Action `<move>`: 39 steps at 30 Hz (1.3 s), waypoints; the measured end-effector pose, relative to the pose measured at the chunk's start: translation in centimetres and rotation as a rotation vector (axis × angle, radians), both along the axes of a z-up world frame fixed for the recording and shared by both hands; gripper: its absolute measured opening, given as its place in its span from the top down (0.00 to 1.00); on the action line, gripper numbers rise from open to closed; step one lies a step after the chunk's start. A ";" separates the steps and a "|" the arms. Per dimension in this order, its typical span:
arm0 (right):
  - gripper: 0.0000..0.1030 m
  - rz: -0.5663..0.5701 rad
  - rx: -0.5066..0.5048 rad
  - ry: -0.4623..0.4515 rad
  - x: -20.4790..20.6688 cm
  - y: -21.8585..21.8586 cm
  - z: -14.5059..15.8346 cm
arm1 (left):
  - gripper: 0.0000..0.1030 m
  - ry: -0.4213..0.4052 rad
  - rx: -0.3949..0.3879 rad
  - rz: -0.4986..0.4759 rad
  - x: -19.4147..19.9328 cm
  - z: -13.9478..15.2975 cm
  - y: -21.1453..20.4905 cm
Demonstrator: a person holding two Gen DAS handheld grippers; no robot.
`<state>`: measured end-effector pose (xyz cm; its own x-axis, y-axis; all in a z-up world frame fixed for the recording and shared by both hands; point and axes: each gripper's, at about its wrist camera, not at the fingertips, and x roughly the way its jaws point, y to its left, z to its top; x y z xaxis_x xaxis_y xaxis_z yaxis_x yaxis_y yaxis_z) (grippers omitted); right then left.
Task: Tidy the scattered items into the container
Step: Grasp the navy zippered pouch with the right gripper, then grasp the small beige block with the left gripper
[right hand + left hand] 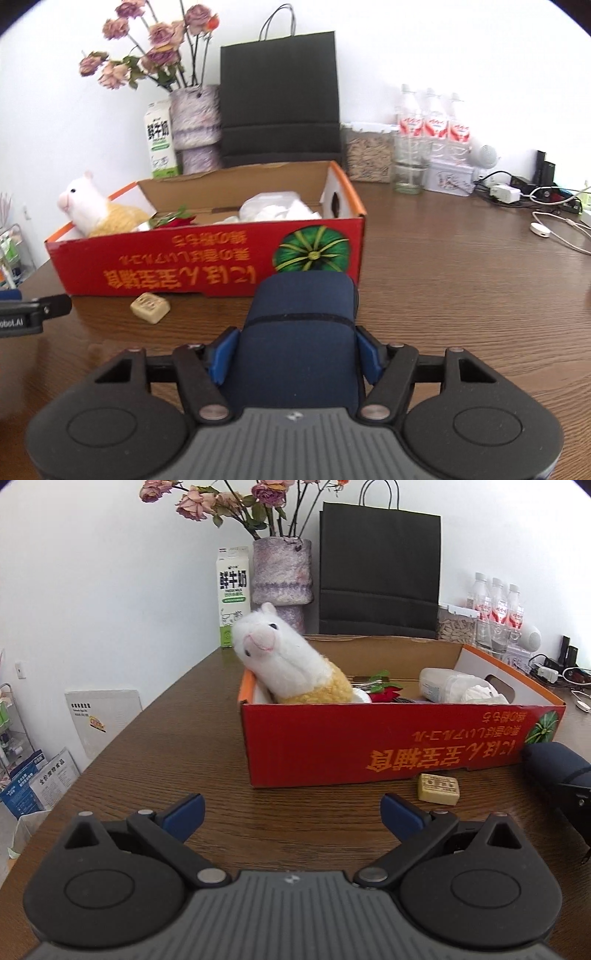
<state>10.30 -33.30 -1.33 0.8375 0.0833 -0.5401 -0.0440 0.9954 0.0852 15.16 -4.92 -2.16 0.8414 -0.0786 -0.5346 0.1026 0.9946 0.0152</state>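
Note:
A red cardboard box [369, 746] stands on the brown table; it also shows in the right wrist view [192, 266]. Inside lie a white and yellow plush alpaca [291, 664], a red rose [384, 694] and a white plastic bag [458, 688]. A small beige block [438, 789] lies on the table in front of the box, also seen from the right [150, 307]. My left gripper [291, 818] is open and empty, short of the box. My right gripper [295, 350] is shut on a navy blue pouch [301, 332], near the box's right front corner.
At the back stand a milk carton [232, 594], a vase of dried roses [282, 576], a black paper bag [378, 576], water bottles [434, 125], a glass [408, 177] and a tin [448, 179]. Cables and chargers [546, 206] lie at the right.

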 end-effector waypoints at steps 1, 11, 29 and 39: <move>0.37 0.002 0.007 -0.004 0.0 -0.1 0.0 | 0.00 0.005 -0.005 -0.020 0.1 -0.1 -0.7; 0.37 0.026 0.023 -0.028 -0.4 0.0 0.2 | 0.09 0.067 -0.016 -0.090 1.8 -0.7 -7.1; 0.37 0.066 0.041 -0.056 -1.1 0.3 0.4 | 0.70 0.050 -0.108 -0.081 0.6 -0.2 -6.2; 0.56 0.108 0.046 -0.211 -4.0 1.1 2.4 | 0.70 -0.078 -0.165 -0.103 -2.4 2.5 -3.5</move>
<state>6.31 -32.24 1.12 0.9161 0.1990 -0.3480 -0.1717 0.9792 0.1077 12.80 -8.47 0.37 0.8629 -0.2470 -0.4409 0.2085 0.9687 -0.1348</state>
